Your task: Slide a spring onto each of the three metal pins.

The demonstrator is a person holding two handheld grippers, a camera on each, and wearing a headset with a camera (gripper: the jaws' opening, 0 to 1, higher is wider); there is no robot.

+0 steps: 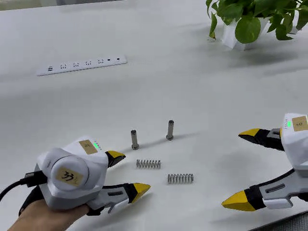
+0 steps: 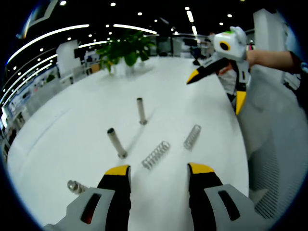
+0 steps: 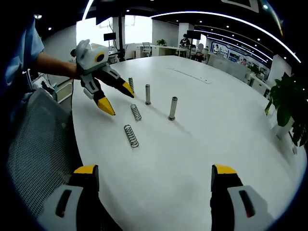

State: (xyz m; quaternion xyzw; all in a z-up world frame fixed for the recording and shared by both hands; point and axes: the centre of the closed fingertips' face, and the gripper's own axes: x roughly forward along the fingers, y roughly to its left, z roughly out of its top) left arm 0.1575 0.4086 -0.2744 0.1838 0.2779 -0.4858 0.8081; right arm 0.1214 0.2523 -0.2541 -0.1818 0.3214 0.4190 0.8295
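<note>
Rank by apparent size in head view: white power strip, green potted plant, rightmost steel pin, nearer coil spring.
Largest: green potted plant, though the frame edge crops it.
Next: white power strip, long but thin.
Smallest: nearer coil spring and rightmost steel pin look about alike, so I won't rank them.

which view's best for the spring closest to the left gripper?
Left gripper view: the spring lies just ahead of its open jaws, largest, with distinct coils. Head view shows it lying flat beside the left gripper, smaller. Right gripper view shows it far off and small.
</note>
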